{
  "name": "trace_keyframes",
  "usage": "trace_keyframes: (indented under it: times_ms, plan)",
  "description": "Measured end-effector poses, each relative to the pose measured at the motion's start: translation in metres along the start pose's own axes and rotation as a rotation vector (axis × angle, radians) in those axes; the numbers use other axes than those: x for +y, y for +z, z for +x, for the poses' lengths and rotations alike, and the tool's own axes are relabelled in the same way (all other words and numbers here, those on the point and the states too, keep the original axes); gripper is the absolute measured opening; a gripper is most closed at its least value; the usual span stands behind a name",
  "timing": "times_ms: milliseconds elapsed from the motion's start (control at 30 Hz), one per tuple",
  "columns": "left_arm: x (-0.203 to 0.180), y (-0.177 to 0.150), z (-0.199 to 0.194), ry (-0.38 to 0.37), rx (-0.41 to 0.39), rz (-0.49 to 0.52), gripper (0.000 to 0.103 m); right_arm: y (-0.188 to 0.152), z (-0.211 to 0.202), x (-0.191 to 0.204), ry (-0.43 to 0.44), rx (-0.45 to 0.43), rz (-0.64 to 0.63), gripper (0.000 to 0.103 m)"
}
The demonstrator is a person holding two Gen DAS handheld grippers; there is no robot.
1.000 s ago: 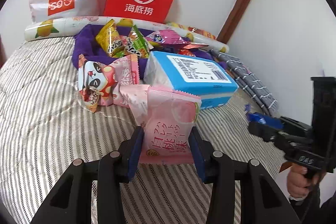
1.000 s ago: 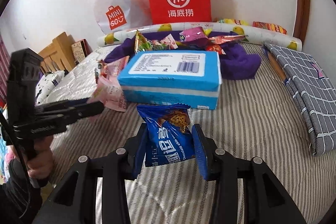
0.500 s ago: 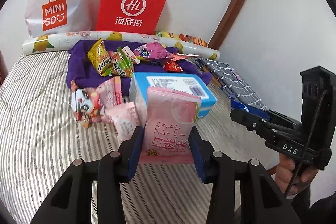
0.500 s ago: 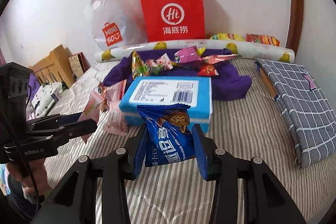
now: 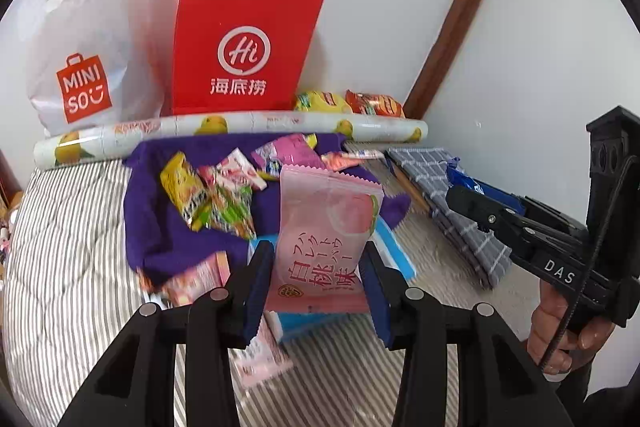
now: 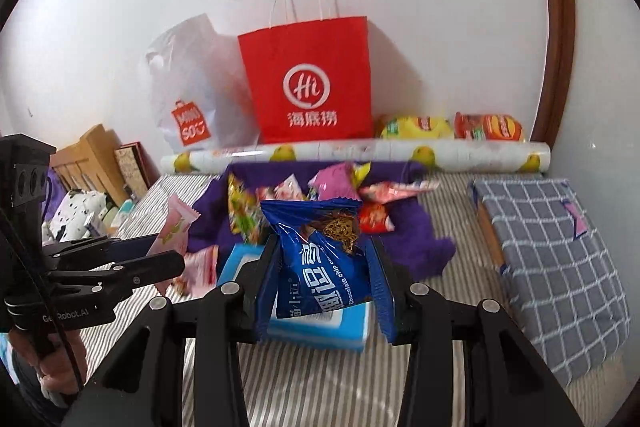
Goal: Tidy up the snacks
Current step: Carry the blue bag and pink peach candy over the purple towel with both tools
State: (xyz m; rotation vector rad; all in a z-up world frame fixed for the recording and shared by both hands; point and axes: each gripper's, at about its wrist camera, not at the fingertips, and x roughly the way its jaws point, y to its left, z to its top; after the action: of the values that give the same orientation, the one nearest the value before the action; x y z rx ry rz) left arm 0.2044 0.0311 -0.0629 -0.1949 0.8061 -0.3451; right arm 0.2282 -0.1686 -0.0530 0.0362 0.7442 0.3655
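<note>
1. Pink plastic fills the middle of my left view: the left claw (image 5: pixel 316 291) is closed on a peach-print snack packet (image 5: pixel 326 227), gripping its lower sides so it stands upright, clear of the bed.

2. Blue foil fills the right view: the right claw (image 6: pixel 323 281) is clamped on a chocolate-chip cookie packet (image 6: pixel 320 255), also by its lower half, its crimped top edge pointing up.

3. Both packets hang above the striped bed (image 6: pixel 320 379), over a blue box (image 6: pixel 320 331) lying on the cover. I judge I am holding them high so they can be carried over the clutter.

4. Toward the bed's far edge, a purple cloth (image 5: pixel 160 227) carries a loose heap of small sweets (image 5: pixel 208 195). A few pink packets (image 5: pixel 196 277) lie just beside its near side.

5. Against the wall stand a red paper bag (image 5: pixel 244 47) and a white plastic bag (image 5: pixel 88 43), behind a lemon-print roll (image 5: pixel 240 131). Either may be where the snacks go; I cannot tell which.

6. A folded grey checked cloth (image 6: pixel 552 259) lies along the bed's right edge.
</note>
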Motion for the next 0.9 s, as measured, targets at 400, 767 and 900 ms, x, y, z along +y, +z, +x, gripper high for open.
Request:
trace_keyframes:
  times_ms: [400, 767, 900]
  plan:
    - [0.037, 0.043, 0.017, 0.028, 0.006, -0.023, 0.042, 0.039, 0.042, -0.026, -0.024, 0.021, 0.067, 0.042]
    - [0.059, 0.088, 0.055, 0.062, 0.011, -0.04, 0.042, 0.065, 0.11, -0.032, 0.029, 0.064, 0.084, 0.042]
    - [0.055, 0.093, 0.084, 0.034, 0.057, -0.053, 0.042, 0.061, 0.144, -0.036, 0.063, 0.113, 0.098, 0.042]
